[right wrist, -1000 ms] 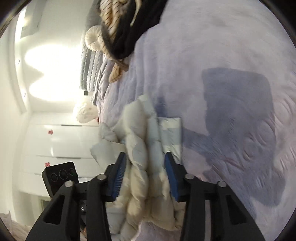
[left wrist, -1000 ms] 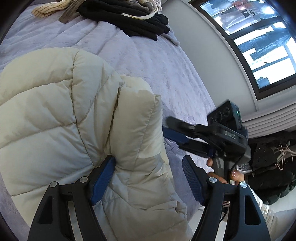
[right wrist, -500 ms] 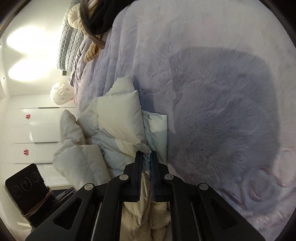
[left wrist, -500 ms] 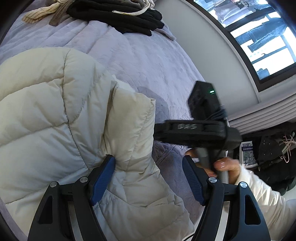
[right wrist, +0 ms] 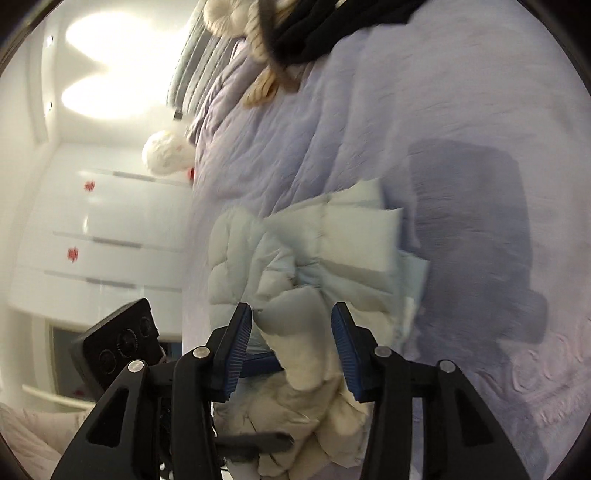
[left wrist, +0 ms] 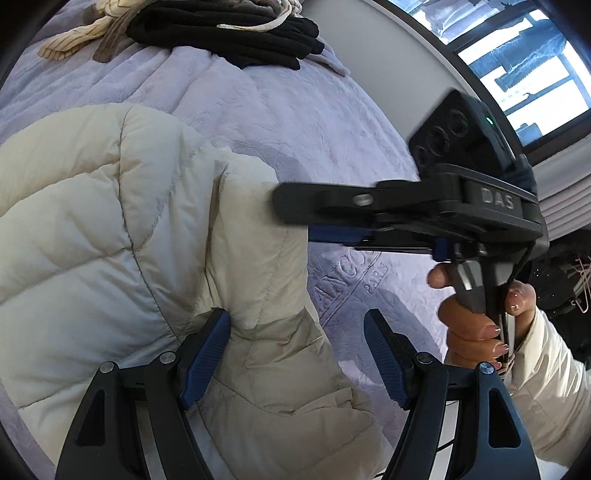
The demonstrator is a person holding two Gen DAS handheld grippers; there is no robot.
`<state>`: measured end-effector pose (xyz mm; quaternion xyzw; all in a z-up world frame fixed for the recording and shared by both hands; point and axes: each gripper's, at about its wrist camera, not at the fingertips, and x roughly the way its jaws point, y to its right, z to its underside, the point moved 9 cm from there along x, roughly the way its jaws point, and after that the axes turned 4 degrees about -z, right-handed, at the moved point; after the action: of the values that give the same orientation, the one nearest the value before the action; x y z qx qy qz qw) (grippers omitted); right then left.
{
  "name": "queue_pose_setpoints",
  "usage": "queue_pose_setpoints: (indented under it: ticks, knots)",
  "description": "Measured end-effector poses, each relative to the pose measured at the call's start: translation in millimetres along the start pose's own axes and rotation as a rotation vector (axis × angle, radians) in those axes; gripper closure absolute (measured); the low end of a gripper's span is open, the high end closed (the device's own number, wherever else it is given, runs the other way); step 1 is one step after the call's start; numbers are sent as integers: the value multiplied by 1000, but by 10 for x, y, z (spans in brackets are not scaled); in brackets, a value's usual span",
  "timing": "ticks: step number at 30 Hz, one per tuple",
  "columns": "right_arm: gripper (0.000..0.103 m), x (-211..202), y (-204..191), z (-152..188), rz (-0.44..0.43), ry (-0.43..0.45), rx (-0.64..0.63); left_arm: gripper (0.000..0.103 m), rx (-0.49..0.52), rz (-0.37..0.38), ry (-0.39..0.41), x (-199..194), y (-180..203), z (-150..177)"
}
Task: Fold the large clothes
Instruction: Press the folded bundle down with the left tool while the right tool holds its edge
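Lavender bedspread [left wrist: 280, 122]: right hand-held gripper [right wrist: 291, 332] opening off puffer jacket [left wrist: 110, 236], prev clamped.

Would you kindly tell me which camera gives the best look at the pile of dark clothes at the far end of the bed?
The left wrist view: the dark clothes lie sharp and almost whole on the bed, with a striped garment beside them. The right wrist view shows only a blurred, cropped edge of them at the top.
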<state>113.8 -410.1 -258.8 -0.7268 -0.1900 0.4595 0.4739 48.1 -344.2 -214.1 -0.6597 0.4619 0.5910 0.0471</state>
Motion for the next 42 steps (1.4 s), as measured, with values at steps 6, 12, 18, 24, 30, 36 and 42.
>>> queue_pose_setpoints:
  ticks: [6,12,18,24,30,36,42]
  knots:
    - [89,237,225,-29,166,-54,-18,28,-17,-11,28,-157,-13,5]
    - [89,277,617,-7,186,-42,50,27,-180,-35,152,-781,-570,34]
    - [90,370,722,-13,168,-35,66,24,-479,33,167,-1029,-1457,232]
    - [90,208,731,158,163,-34,75,24,-578,304,110,-710,-1583,220]
    - [90,194,718,187,183,-44,76,22,-511,256,82,-470,-1563,136]
    - [89,175,680,211,198,-33,94,15,-332,-31,51,-258,-1331,133]
    - [64,-139,448,216,302,21,48,15,-308,-143,52,-195,-1233,87]
